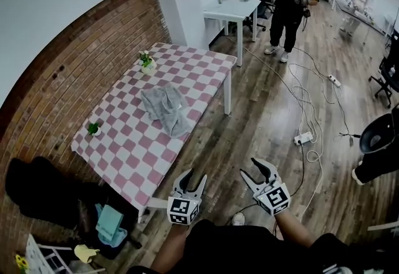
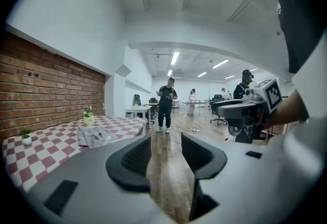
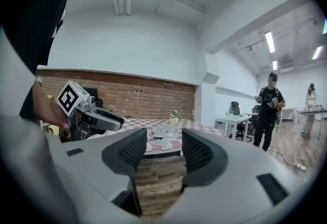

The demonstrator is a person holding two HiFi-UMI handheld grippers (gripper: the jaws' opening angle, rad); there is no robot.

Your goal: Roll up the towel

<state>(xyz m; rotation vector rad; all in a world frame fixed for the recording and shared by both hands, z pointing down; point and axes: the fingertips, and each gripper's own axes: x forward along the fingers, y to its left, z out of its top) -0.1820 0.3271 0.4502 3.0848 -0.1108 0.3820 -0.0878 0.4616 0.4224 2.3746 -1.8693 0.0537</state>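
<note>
We hold both tools over the wooden floor [image 1: 268,110], well apart from the towel [image 1: 166,108]. The towel lies ahead of us and to the left, up on the bench [image 1: 124,148]. The left tool [image 1: 194,176] is just off the bench's near corner, and the right tool [image 1: 250,168] sits beside it, further out over the floor. In the left gripper view the left tool [image 2: 166,146] is released, with only floorboards between its jaws and the towel [image 2: 93,135] off to the left. In the right gripper view the right tool [image 3: 164,149] is also released and empty, and the towel [image 3: 163,133] shows far beyond its gap.

The bench wears a pink and white checked cloth and stands against a brick wall [image 1: 68,73]. A small potted plant [image 1: 148,63] stands at its far end and another [image 1: 93,128] sits by the wall edge. Beyond it are a white table [image 1: 234,10] and a standing person [image 1: 290,4]. Cables and a power strip [image 1: 303,138] trail across the floor.

The towel is grey and crumpled, not rolled. In the head view its long axis runs from upper left to lower right, across the bench's width. Its lower end lies near the edge on the floor side.
</note>
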